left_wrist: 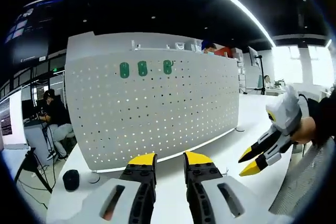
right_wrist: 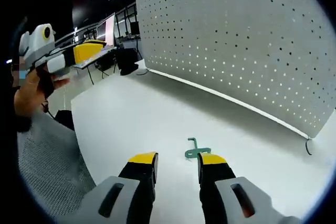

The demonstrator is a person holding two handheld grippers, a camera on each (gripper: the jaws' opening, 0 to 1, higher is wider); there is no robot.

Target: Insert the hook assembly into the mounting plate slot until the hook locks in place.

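A white pegboard mounting plate (left_wrist: 157,108) stands upright on the white table, with three green hooks (left_wrist: 142,68) hung near its top. My left gripper (left_wrist: 170,160) is open and holds nothing, facing the board from a short way off. A hand holds my right gripper (left_wrist: 250,161) at the right, its yellow tips apart. In the right gripper view a loose green hook assembly (right_wrist: 197,150) lies flat on the table, just ahead of the right-hand fingertip of my open right gripper (right_wrist: 177,160). The pegboard (right_wrist: 252,45) rises behind it. My left gripper (right_wrist: 86,52) shows at far left.
A person (left_wrist: 52,114) sits at a desk left of the board. A small black round object (left_wrist: 71,179) rests near the table's left edge. A grey mesh surface (right_wrist: 47,166) lies beyond the table edge. A thin cable (right_wrist: 307,145) hangs at the board's right end.
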